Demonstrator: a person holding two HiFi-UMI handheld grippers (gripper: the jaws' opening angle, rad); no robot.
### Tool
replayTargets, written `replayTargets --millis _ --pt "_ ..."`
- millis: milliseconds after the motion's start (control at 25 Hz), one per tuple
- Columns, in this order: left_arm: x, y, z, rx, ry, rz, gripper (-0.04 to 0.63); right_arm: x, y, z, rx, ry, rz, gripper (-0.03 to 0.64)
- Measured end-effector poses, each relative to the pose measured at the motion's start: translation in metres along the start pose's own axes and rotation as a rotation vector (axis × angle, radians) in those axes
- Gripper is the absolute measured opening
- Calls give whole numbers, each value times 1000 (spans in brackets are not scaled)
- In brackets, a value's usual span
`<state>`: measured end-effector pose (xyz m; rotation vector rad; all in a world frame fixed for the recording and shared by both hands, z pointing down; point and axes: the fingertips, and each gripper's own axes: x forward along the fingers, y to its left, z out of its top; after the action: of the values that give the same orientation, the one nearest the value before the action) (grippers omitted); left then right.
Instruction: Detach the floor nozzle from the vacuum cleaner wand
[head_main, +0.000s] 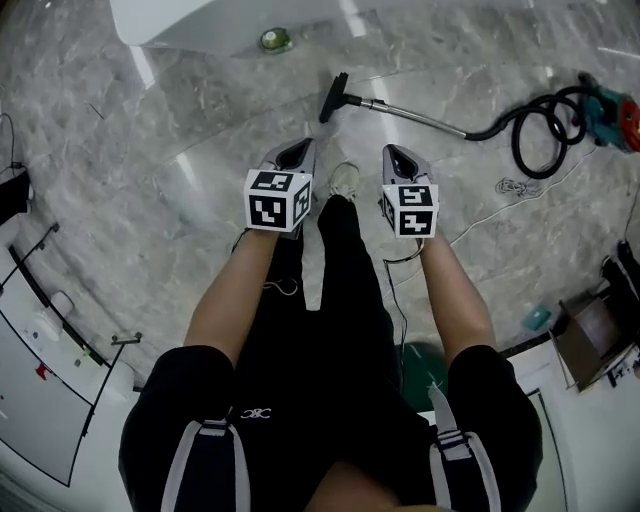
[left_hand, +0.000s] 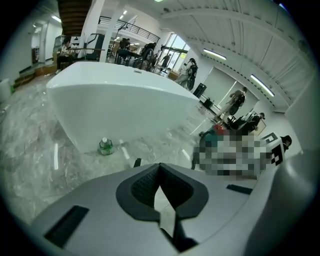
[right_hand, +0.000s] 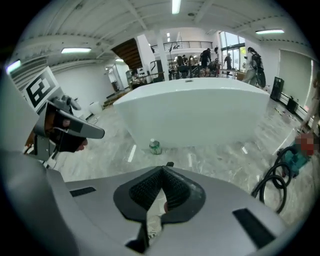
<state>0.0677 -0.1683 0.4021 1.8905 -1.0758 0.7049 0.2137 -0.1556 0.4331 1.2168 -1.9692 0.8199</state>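
The vacuum lies on the marble floor ahead of me. Its black floor nozzle (head_main: 332, 98) sits on the end of the silver wand (head_main: 420, 115), which runs right to a coiled black hose (head_main: 545, 125) and the teal and red vacuum body (head_main: 615, 115). My left gripper (head_main: 298, 150) and right gripper (head_main: 390, 153) are held side by side above my foot, short of the nozzle and apart from it. Both point down and forward, both are shut, and neither holds anything. Only a sliver of the nozzle (right_hand: 170, 164) shows past the right gripper's closed jaws (right_hand: 162, 170).
A large white bathtub (left_hand: 125, 105) stands beyond the nozzle, with a green bottle (head_main: 276, 40) on the floor at its foot. A thin white cord (head_main: 505, 200) trails across the floor on the right. Cabinets and clutter line both sides; people stand far off.
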Motion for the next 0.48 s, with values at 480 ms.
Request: replayTargets --millis 480 --pt "177 58 -87 -84 37 -15 -2 186 -68 -154 -496 164 91 5"
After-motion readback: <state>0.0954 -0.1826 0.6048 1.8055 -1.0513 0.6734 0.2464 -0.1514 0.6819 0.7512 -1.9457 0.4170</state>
